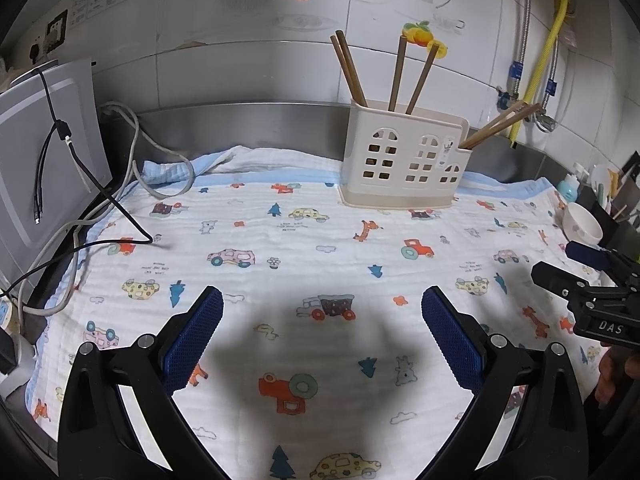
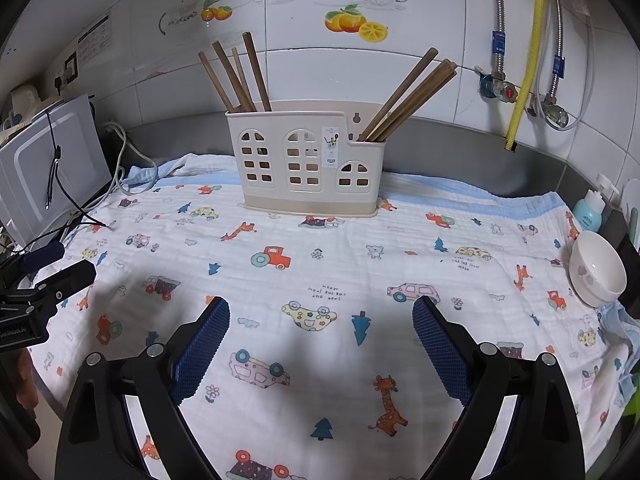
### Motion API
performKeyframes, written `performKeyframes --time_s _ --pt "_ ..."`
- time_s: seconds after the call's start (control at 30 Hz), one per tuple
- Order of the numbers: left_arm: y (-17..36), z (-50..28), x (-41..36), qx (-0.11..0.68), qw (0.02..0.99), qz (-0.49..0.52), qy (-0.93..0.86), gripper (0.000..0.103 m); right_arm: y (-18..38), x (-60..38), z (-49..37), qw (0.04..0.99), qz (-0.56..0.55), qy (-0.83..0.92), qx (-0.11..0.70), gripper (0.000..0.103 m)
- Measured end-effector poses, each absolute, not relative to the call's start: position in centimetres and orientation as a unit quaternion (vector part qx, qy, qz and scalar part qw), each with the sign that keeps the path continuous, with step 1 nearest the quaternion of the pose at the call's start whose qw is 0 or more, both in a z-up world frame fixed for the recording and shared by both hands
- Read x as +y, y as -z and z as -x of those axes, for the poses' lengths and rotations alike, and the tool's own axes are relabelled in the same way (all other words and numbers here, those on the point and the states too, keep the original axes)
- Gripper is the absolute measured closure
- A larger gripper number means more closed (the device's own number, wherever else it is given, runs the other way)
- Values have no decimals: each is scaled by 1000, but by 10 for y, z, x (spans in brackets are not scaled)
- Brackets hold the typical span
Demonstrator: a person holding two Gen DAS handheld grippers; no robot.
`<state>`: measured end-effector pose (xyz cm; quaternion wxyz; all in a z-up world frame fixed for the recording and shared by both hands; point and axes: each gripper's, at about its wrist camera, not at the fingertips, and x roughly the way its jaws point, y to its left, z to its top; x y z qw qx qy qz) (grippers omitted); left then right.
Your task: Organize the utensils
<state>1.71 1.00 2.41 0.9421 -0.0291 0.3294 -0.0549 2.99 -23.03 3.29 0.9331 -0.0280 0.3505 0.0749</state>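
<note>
Both sets of tongs spread wide, empty. Left gripper [image 1: 322,320] and right gripper [image 2: 321,322] hover above the white cartoon-print cloth [image 2: 340,280], blue pads touching nothing. Cream plastic utensil caddy with window cut-outs [image 2: 308,160] stands upright well ahead of both. Brown wooden chopsticks [image 2: 240,76] lean in its left and right compartments. White ceramic bowl [image 2: 596,276] far right.

left gripper [image 1: 322,312] wide open over cartoon cloth [image 1: 304,240]; chopsticks [image 1: 394,74] upright in cream holder [image 1: 404,160] at back; right gripper [image 1: 576,268] at right edge, nothing held
</note>
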Motion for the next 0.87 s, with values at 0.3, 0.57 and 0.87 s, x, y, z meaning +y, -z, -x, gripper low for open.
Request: performKeyframes --time_s 0.3,0.57,0.87 --pt "-22 -19 5 334 940 35 66 5 -32 -230 -30 933 26 -76 351 13" --pt "-21 -21 2 331 940 36 72 5 -32 -230 -31 932 26 -76 353 13" --pt "-19 -25 4 336 938 39 70 5 -30 -232 -32 932 23 -74 354 13"
